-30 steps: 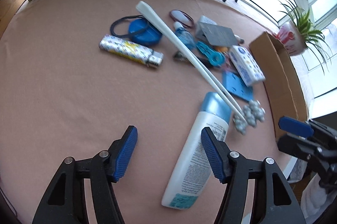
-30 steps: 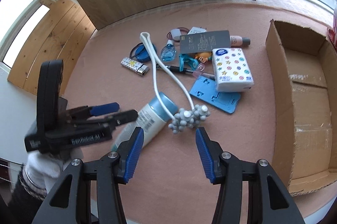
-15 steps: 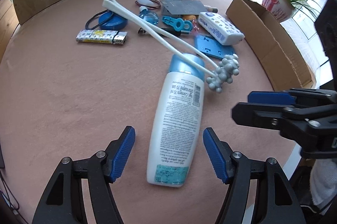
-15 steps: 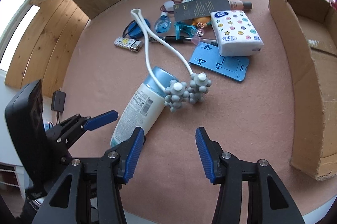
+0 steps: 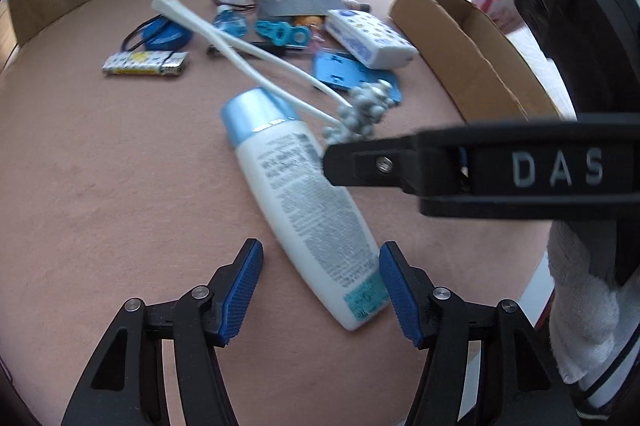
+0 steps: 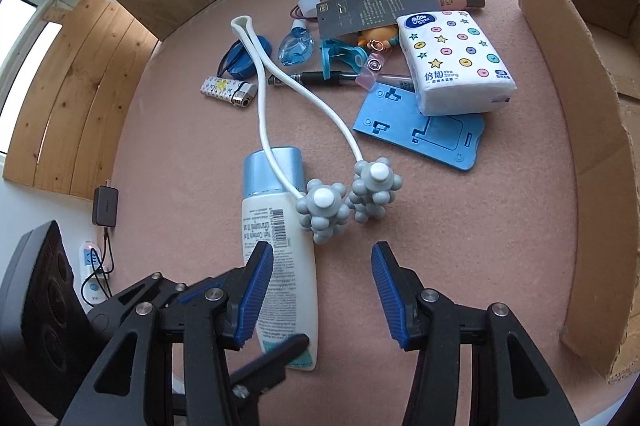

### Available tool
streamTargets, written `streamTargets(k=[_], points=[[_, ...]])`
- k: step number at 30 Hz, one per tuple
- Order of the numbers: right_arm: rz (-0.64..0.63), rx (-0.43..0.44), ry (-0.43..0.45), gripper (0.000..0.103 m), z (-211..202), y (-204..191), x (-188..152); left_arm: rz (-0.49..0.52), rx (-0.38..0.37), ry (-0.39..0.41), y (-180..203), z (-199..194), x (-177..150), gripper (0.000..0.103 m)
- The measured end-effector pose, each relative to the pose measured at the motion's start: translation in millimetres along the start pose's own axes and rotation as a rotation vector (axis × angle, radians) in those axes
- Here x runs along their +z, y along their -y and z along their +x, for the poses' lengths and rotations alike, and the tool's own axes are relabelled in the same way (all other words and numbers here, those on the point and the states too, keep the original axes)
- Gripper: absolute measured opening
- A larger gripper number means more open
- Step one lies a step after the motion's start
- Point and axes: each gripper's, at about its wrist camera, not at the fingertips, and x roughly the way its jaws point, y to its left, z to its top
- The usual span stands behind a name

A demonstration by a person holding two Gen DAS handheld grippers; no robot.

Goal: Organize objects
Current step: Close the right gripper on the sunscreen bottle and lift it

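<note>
— Reaching for what, the left claw point(image 5: 320, 290)?
— The bottle point(image 5: 304, 194), lying mid-frame on the desk point(image 5: 100, 166) between its spread, empty jaws. Right claw point(image 6: 322, 290) gapes too. Next, I'd guess: lower, squeeze, carry to the box point(image 5: 460, 38) at upper right.

From my left wrist view, the right gripper's arm point(image 5: 480, 168) hides part of the bottle point(image 5: 304, 198), whose print is too blurred to read. My right wrist view cuts off the cardboard box point(image 6: 592, 154) beside the bottle and hides its base.
</note>
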Motion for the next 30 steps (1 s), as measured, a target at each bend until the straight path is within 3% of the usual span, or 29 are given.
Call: streamTargets(k=[7, 18, 22, 30], points=[[-0.04, 0.027, -0.033, 0.048, 12.9, -7.9, 3.7, -0.025, 0.03, 0.006, -10.6, -0.8, 7.7, 0.069], [-0.091, 0.056, -0.08, 0.044, 32.1, -23.3, -3.0, -0.084, -0.009, 0.024, -18.4, -1.3, 11.8, 0.068], [-0.121, 0.037, -0.074, 0.04, 32.7, -32.8, -6.4, -0.117, -0.032, 0.031, -20.0, -1.6, 11.0, 0.058], [-0.141, 0.053, -0.073, 0.038, 24.3, -41.3, -12.7, -0.184, -0.041, 0.053, -24.5, -9.6, 2.9, 0.056]])
